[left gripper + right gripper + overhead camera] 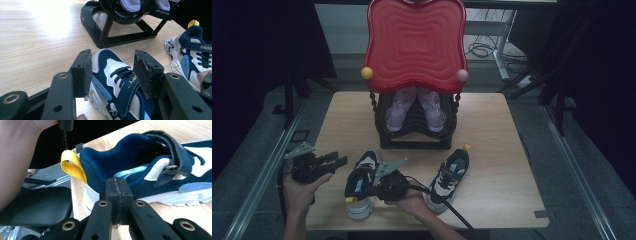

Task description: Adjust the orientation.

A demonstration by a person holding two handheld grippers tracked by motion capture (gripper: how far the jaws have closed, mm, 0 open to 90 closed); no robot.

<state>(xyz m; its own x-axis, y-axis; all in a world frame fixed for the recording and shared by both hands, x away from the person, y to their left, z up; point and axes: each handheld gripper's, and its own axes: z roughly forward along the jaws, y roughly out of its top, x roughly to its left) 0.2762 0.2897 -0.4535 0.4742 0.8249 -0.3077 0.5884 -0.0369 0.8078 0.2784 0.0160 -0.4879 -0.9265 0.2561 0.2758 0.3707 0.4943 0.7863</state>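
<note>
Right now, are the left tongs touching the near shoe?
Apart. The left gripper view shows the left tongs open, pads clear of the near shoe lying beyond them.

A black rack (414,131) holds pink shoes (396,111) (beneath a red tray (414,42)) on the wooden table (502,150).

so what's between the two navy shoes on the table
The right tool and the hand holding it, seen in the high view, between the left shoe and right shoe.
</note>
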